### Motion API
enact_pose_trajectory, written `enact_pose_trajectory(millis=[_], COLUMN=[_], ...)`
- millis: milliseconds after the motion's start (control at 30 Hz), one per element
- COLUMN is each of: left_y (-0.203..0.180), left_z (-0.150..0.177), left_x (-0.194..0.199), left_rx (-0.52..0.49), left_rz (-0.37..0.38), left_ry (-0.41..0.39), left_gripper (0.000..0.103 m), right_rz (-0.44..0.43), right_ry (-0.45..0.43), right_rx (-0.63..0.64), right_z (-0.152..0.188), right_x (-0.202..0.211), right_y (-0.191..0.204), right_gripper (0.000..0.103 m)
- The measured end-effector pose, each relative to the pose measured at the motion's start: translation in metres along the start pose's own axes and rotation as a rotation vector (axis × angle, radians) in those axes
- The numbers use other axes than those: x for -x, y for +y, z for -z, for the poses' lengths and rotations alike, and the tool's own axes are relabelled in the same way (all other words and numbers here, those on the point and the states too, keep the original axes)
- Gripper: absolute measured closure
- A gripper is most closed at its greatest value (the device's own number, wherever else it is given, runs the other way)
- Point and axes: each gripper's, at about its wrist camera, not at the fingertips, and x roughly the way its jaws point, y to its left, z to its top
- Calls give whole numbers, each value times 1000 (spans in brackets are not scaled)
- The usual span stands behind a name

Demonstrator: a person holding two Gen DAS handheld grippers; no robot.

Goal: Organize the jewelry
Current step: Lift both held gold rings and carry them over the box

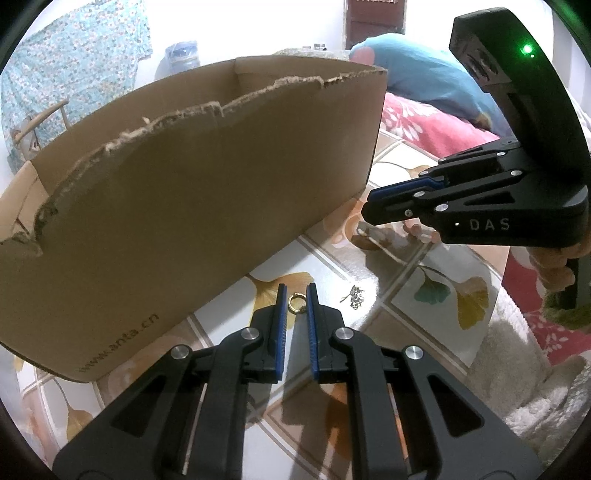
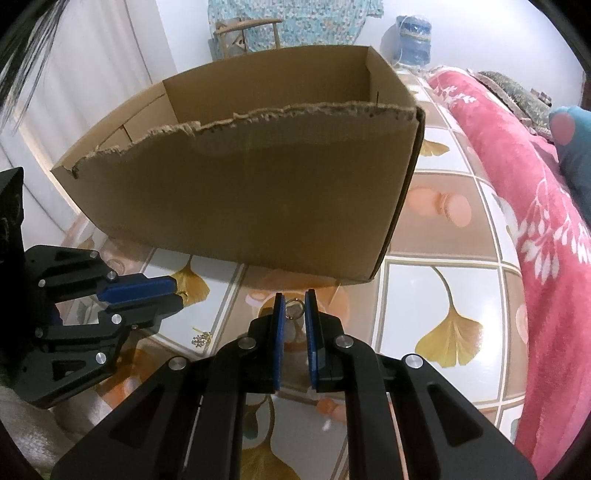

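A gold ring (image 1: 296, 303) lies on the patterned floor between the fingertips of my left gripper (image 1: 297, 295), which is open around it. A small sparkly earring (image 1: 355, 297) lies just right of it and also shows in the right wrist view (image 2: 201, 339). My right gripper (image 2: 294, 301) is open with a silver ring (image 2: 294, 307) between its fingertips on the floor. A torn-rimmed cardboard box (image 1: 207, 177) stands open just beyond both grippers (image 2: 240, 184). The right gripper shows in the left wrist view (image 1: 373, 205), and the left gripper in the right wrist view (image 2: 177, 293).
A pink floral blanket (image 2: 535, 206) lies along the right. A white fluffy rug (image 1: 517, 369) sits at the near right. A blue pillow (image 1: 424, 70), a water jug (image 2: 415, 35) and a wooden chair (image 2: 247, 33) stand behind the box.
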Motion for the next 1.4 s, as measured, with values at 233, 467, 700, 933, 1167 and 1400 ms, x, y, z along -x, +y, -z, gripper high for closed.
enact_pose_trajectory(millis=[233,467,700,933,1167,1400], left_y=[-5,1,10,7,8,7], left_z=[-2,0,-1,0,-3,-3], left_x=[18,15,-7,-9,-11,-10], left_rx=[-1,38,51,33,44,29], left_rz=[-7,26,39,46,57,41], left_ry=[-39,-22,31,54,63,62], left_gripper=[94,93,92,92,92,94], right_rz=[9,-2,-20,-32,-43,-51], right_ry=[-40,-67,-72,-69,-72,-76], right_rx=[4,7,-3,-19,-37,-51], right_z=[4,8,5,4,6,9], right_x=[19,36,33,26,22,20], right_y=[5,11,11,5,-1,-5], right_gripper=[92,92,92,92,92,92])
